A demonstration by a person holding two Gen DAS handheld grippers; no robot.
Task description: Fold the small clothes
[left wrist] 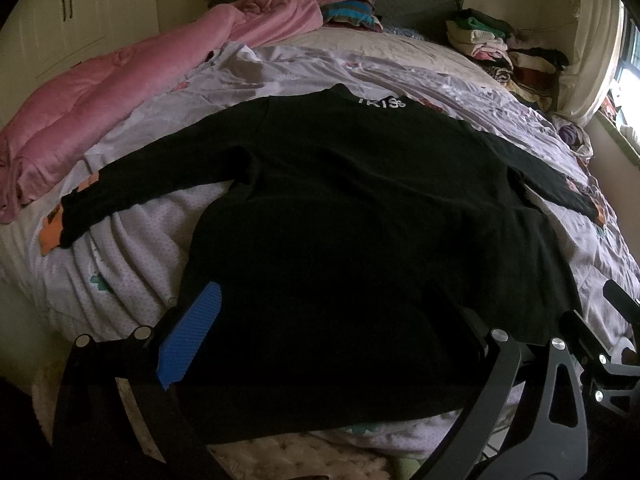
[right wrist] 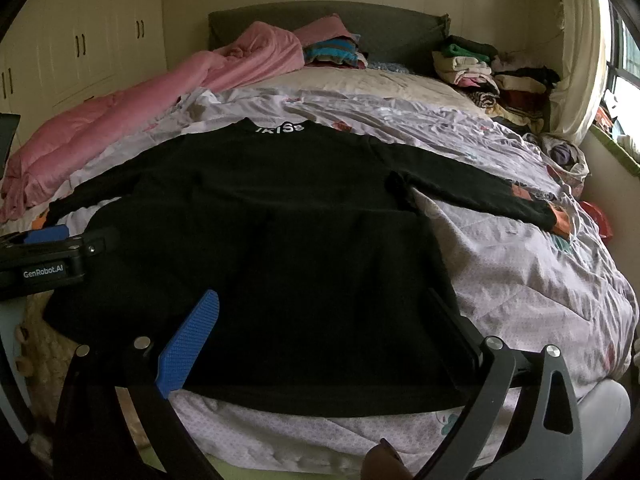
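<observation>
Both grippers' jaws wide open, empty, over black top (left wrist: 340, 220), collar away, sleeves sideways.

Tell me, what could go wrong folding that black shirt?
The black shirt lies flat on a wrinkly bedsheet. An open gripper might pinch the sheet too. The hem sits near the bed's edge, so the shirt might slide off. The long sleeves could bunch up crooked.

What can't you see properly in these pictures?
- Shirt hem: left view, dark fingers cover it.
- Collar lettering: both views, partly folded away, unreadable.
- Clothes pile: far off, items too small to identify.
- Right gripper: right finger black on black, outline lost.
</observation>
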